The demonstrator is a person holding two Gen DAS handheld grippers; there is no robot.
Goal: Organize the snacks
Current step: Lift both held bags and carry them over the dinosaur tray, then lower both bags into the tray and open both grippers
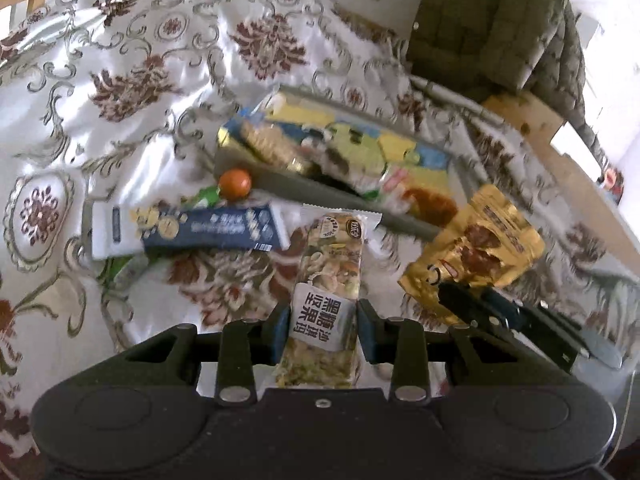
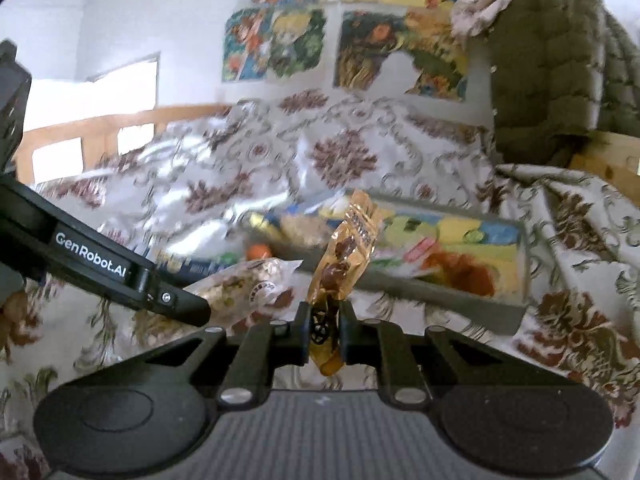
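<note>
My left gripper (image 1: 323, 330) is shut on a clear nut-bar packet (image 1: 330, 280) with a white label, held above the cloth in front of the grey tray (image 1: 320, 194). My right gripper (image 2: 325, 328) is shut on a gold snack pouch (image 2: 344, 256), held edge-on and upright; it also shows in the left wrist view (image 1: 476, 252) at right, with the right gripper's fingers (image 1: 460, 304) on its lower edge. The grey tray (image 2: 460, 300) holds several colourful snack packs. A dark blue biscuit box (image 1: 192, 232) and an orange ball-shaped sweet (image 1: 235, 184) lie left of the tray.
A floral satin cloth (image 1: 120, 80) covers the surface. A dark green quilted jacket (image 1: 492, 24) hangs at the back right over a wooden frame (image 1: 532, 116). Picture posters (image 2: 360, 40) cover the wall. The left gripper's arm (image 2: 92, 264) crosses the right wrist view at left.
</note>
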